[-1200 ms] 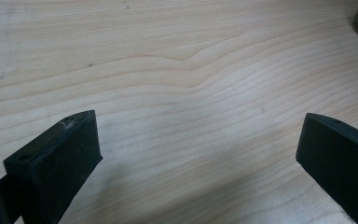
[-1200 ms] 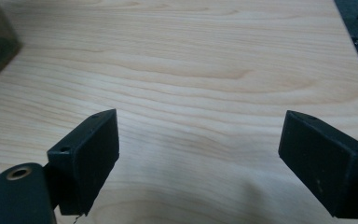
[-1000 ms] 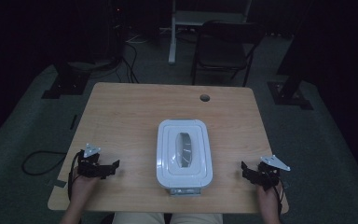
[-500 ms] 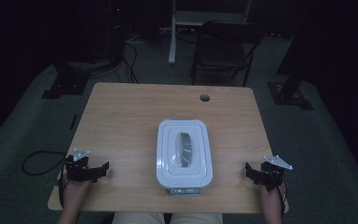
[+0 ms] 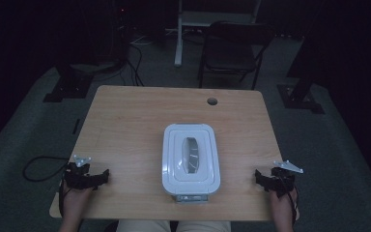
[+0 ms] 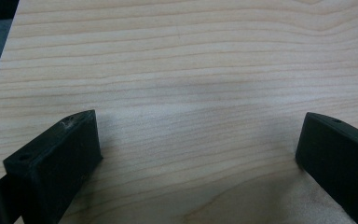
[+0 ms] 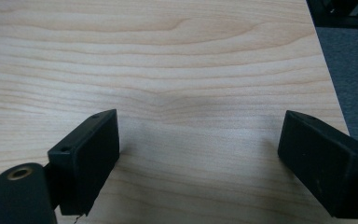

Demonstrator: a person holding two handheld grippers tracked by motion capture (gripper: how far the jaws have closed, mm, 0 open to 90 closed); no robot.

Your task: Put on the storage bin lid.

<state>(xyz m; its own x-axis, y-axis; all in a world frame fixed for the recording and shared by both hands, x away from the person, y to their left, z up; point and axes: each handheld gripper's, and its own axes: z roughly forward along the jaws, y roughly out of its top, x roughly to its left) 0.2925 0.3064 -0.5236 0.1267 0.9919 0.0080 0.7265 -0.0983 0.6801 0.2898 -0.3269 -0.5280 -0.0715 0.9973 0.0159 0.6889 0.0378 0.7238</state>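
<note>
On the left of the high view, the left gripper (image 5: 88,177) rests on the tabletop (image 5: 140,121) near its front left corner, held by a hand (image 5: 73,200) that comes in from the bottom edge. A cable (image 5: 37,169) loops off the tabletop's left side to the floor. In the left gripper view its fingers (image 6: 58,161) stand wide apart, with bare wood grain between them and nothing held.

At the middle of the tabletop, toward the front edge, lies the white box (image 5: 191,158), its long side running away from the person. Its lid is on, with a grey curved handle (image 5: 192,153) set in a recess on top. Both grippers are well apart from the box, one on each side. Farther back, a small round hole (image 5: 212,101) sits in the tabletop.

On the right, the right gripper (image 5: 270,179) rests near the front right corner, held by the other hand (image 5: 283,205). In the right gripper view its fingers (image 7: 86,156) are likewise spread wide over bare wood, gripping nothing, with the tabletop's edge and dark floor at the far right.

Behind the tabletop stands a dark chair (image 5: 232,53).
</note>
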